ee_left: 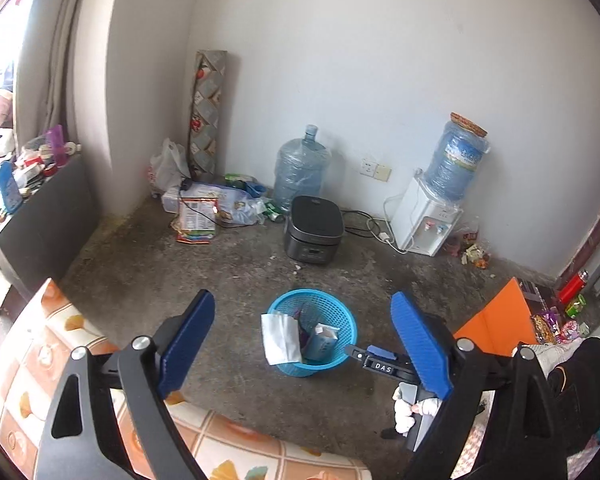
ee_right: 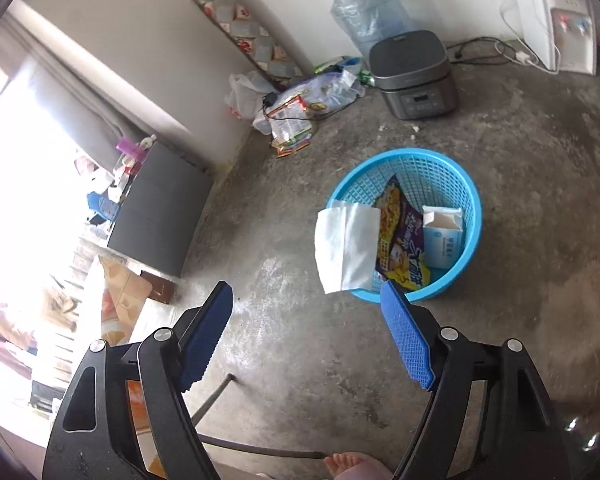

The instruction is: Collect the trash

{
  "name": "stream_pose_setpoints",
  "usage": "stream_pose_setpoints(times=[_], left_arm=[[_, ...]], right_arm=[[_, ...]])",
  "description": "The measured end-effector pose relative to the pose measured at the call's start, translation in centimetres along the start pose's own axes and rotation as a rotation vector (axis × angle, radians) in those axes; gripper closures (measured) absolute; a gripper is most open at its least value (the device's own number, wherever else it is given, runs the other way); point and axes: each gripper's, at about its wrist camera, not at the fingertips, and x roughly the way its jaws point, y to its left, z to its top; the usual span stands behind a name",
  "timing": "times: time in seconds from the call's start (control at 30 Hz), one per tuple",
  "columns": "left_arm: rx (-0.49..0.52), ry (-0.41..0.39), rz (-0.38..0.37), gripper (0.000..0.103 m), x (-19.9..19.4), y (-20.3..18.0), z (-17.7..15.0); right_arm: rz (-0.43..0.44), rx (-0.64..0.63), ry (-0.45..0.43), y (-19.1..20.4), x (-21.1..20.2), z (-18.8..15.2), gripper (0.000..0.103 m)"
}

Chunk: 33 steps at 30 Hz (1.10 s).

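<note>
Taking the round blue plastic mesh basket (ee_right: pixel 440 284) on the grey concrete floor (ee_right: pixel 520 200) as the landmark and reading from the left: far left of the basket, against the wall, stands a dark grey cabinet (ee_right: pixel 160 216) with clutter on top. Behind and left of the basket, in the corner, lies a heap of plastic bags and printed snack wrappers (ee_right: pixel 296 120), which looks like trash not yet gathered.

The left gripper (ee_left: pixel 300 344) has its blue ribbed fingers spread wide with nothing between them; in its own view the basket sits ahead and below, framed between the fingers. Draped over the basket's left rim is a white paper tissue (ee_right: pixel 346 248), half hanging outside. Inside, right of the tissue, a purple and yellow foil snack bag (ee_right: pixel 400 240) leans upright, and right of that stands a small white and pale blue carton (ee_right: pixel 442 236) with its top open.

The right gripper (ee_right: pixel 308 332) is also parted and empty, hanging near the basket's near-left rim, closer to it than the left one appears to be. Behind the basket sits a dark grey rice cooker (ee_right: pixel 414 76). The corner heap lies up and left of both grippers, well apart, so the next pick likely favours the left hand.
</note>
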Motion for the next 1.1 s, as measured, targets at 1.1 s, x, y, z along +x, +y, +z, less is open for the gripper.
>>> stream_pose_setpoints(times=[1.1], left_arm=[[-0.564,-0.258,0.477,0.007,-22.6,18.6,-15.4]], right_arm=[[-0.231,0.027,0.333,-0.2,23.0,1.9,0.049]])
